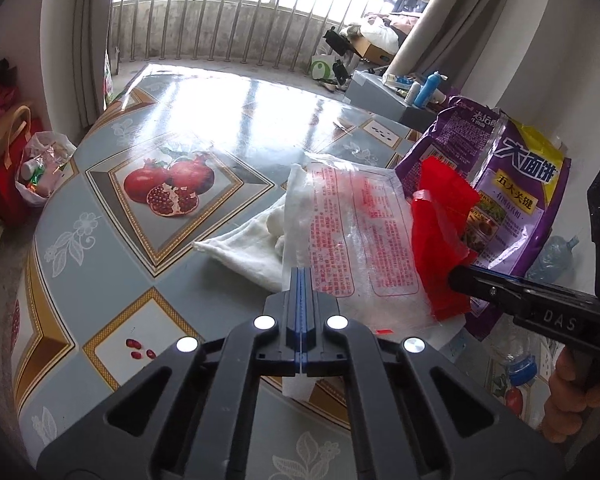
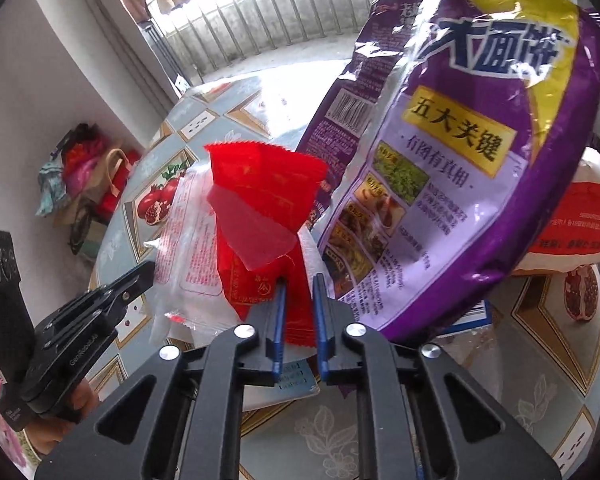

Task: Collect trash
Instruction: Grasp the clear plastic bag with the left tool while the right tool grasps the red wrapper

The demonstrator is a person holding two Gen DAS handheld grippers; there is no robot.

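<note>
The red wrapper (image 2: 260, 220) stands straight ahead of the right hand-held gripper (image 2: 300, 312), its lower edge between the narrowly parted jaws. The left hand-held gripper (image 1: 302, 280), closed on the clear wrapper (image 1: 356, 232), sits farther left.

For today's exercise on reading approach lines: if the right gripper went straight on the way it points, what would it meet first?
The red wrapper: its lower edge already sits between the open fingers of the right gripper, ahead of the purple bag, though depth is hard to judge.
</note>
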